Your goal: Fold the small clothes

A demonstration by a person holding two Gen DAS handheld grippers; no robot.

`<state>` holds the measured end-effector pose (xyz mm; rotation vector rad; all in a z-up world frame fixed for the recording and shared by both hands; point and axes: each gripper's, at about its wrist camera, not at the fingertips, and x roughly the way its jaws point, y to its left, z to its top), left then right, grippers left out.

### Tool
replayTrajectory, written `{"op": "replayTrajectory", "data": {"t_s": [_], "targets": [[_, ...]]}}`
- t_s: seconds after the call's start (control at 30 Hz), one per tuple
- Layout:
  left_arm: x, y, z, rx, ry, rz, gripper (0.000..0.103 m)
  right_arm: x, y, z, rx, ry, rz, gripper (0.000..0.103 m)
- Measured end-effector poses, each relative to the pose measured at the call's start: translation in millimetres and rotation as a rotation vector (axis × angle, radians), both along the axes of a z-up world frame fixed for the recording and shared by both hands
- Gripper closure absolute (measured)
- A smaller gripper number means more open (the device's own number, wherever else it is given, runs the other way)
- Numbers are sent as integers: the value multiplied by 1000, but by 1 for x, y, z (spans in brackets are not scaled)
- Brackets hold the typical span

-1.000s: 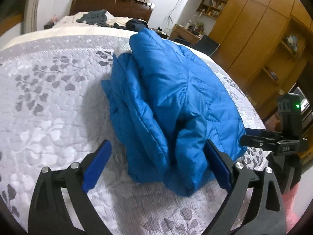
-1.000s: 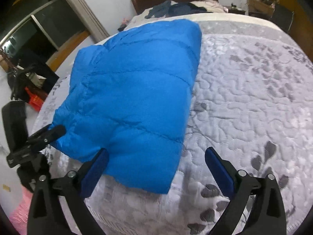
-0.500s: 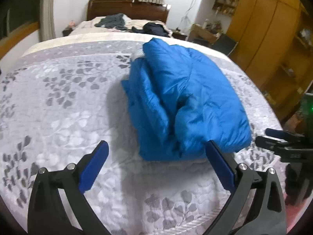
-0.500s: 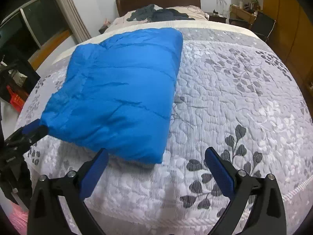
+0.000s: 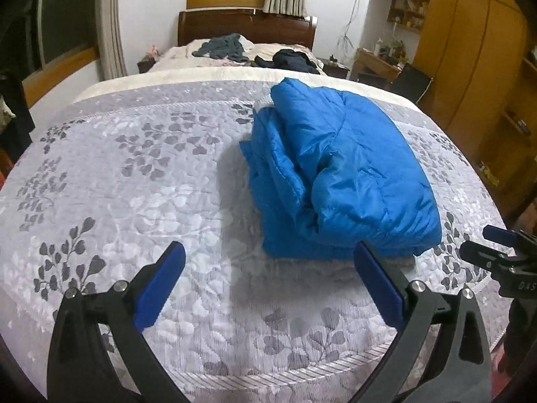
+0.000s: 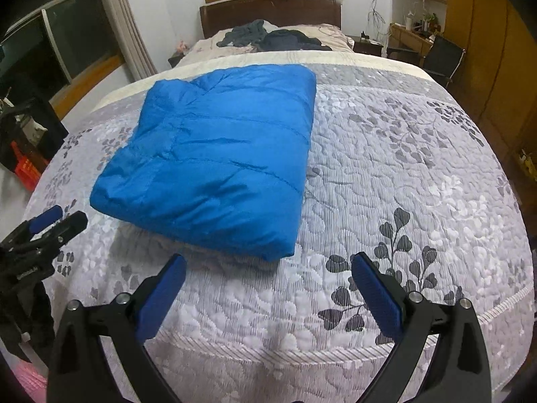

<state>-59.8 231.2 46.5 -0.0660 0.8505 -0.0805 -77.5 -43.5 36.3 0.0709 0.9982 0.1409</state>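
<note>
A blue puffer jacket [image 5: 339, 174] lies folded into a thick rectangle on the grey leaf-patterned bedspread [image 5: 134, 174]. Its stacked layers and folded sleeve face the left wrist view; the right wrist view shows its smooth quilted top [image 6: 221, 154]. My left gripper [image 5: 268, 278] hovers open just short of the jacket's near edge, with nothing between its blue pads. My right gripper [image 6: 268, 288] is open too, held back from the jacket's near right corner. Each gripper shows at the edge of the other's view: the right gripper [image 5: 503, 252] and the left gripper [image 6: 37, 231].
Dark clothes [image 5: 255, 50] lie heaped near the wooden headboard [image 5: 245, 27]. Wooden cabinets [image 5: 470, 67], a desk and a black chair [image 6: 443, 57] stand to the right. A red crate [image 6: 27, 168] sits on the floor at the left. The bedspread's hem [image 6: 302, 352] runs below the grippers.
Both grippers have pulled back and up from the jacket, which now lies farther off and free of the pads. The jacket itself has stayed folded in place.
</note>
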Motion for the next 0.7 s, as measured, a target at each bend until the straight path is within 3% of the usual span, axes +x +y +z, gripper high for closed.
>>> {"op": "replayTrajectory", "data": {"t_s": [0.4,0.7], "targets": [[-18,-6,7,74,-11,45,3,-11,-1,-2,3,0,-18,4],[-24,-9,7,85,-11,44,3,-10,2,-6,10,14,-15,4]]}}
